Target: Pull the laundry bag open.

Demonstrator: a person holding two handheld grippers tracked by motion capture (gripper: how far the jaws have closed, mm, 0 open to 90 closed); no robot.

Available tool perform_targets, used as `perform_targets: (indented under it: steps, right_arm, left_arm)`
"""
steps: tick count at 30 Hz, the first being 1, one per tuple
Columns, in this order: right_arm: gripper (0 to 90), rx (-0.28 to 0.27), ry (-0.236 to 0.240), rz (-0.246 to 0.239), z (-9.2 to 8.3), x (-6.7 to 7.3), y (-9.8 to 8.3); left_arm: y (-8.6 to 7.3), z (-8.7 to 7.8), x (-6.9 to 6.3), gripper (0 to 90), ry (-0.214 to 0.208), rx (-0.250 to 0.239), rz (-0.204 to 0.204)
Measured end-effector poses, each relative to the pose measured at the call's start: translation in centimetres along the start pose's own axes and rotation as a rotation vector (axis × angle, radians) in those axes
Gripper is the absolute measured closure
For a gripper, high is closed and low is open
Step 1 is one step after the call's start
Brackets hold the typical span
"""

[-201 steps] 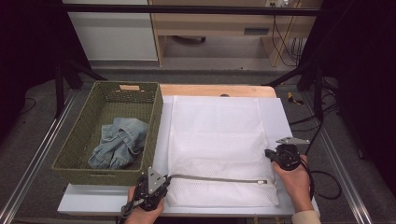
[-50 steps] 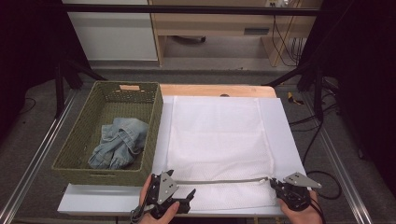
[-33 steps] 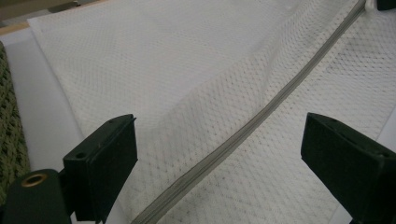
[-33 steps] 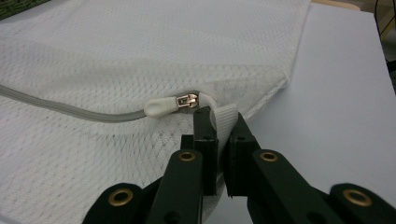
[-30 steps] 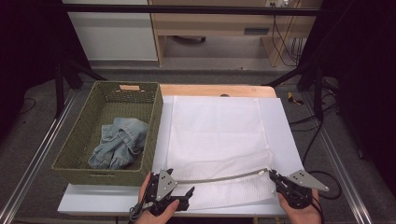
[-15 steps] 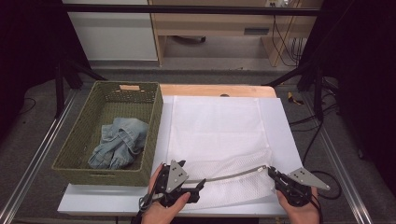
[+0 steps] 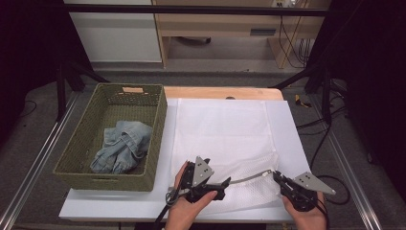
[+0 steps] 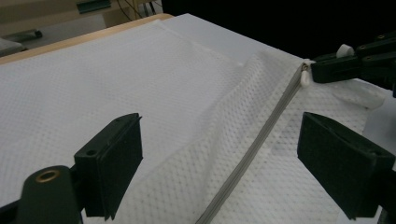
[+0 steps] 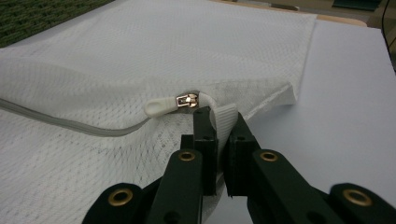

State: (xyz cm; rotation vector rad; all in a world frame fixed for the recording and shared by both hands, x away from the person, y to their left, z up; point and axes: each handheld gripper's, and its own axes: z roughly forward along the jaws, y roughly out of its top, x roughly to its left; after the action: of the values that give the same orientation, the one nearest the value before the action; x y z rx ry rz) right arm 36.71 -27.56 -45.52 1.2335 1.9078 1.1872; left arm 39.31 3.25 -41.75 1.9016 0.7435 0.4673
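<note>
A white mesh laundry bag lies flat on the white table sheet. Its grey zipper runs along the near edge, which is lifted and rumpled. My right gripper is at the bag's near right corner. In the right gripper view, that gripper is shut on a white fabric tab beside the white zipper pull. My left gripper is over the near edge and points right. Its jaws stand wide open, with the zipper between them, untouched.
A green woven basket stands left of the bag with folded blue jeans inside. A wooden table edge shows behind the sheet. Dark stand legs and cables lie on the floor at both sides.
My left gripper has slid right along the bag's near edge toward the right gripper. The zipper edge between them has bowed up and the mesh has bunched. The right gripper has held still.
</note>
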Motion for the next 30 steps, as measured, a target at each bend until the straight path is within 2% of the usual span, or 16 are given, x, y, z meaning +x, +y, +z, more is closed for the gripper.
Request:
perform_targets:
  steps: [3, 4, 9, 14, 20, 25, 26, 30]
  right_arm:
    - [85.7, -0.002, 0.000, -0.014, 0.2, 0.0, 0.0]
    - [85.7, -0.010, 0.005, -0.020, 0.3, 0.1, -0.1]
    - [85.7, -0.011, -0.005, -0.039, 0.4, 0.0, -0.3]
    - [85.7, -0.005, -0.009, -0.046, 0.5, 0.0, -0.4]
    - [85.8, -0.005, -0.016, -0.054, 0.6, -0.1, -0.5]
    - [85.8, -0.011, -0.008, -0.046, 0.7, -0.1, -0.5]
    - [85.7, -0.019, -0.008, -0.052, 0.7, -0.1, -0.5]
    - [85.7, -0.028, -0.007, -0.048, 0.6, -0.1, -0.3]
  left_arm:
    - [0.0, 0.5, -0.3, 14.3, -0.009, -0.005, -0.007]
    - [0.1, 0.8, -0.5, 14.8, -0.016, -0.015, -0.020]
    - [0.7, 1.4, -1.2, 19.3, -0.036, -0.063, -0.036]
    - [0.3, 2.4, -1.9, 22.3, -0.058, -0.044, -0.038]
    - [0.3, 3.1, -2.8, 26.9, -0.072, -0.040, -0.008]
    - [0.4, 3.8, -3.0, 30.1, -0.085, -0.027, -0.014]
    - [0.5, 4.0, -3.4, 31.4, -0.085, -0.032, 0.008]
    - [0.4, 4.5, -4.0, 32.7, -0.104, -0.015, 0.019]
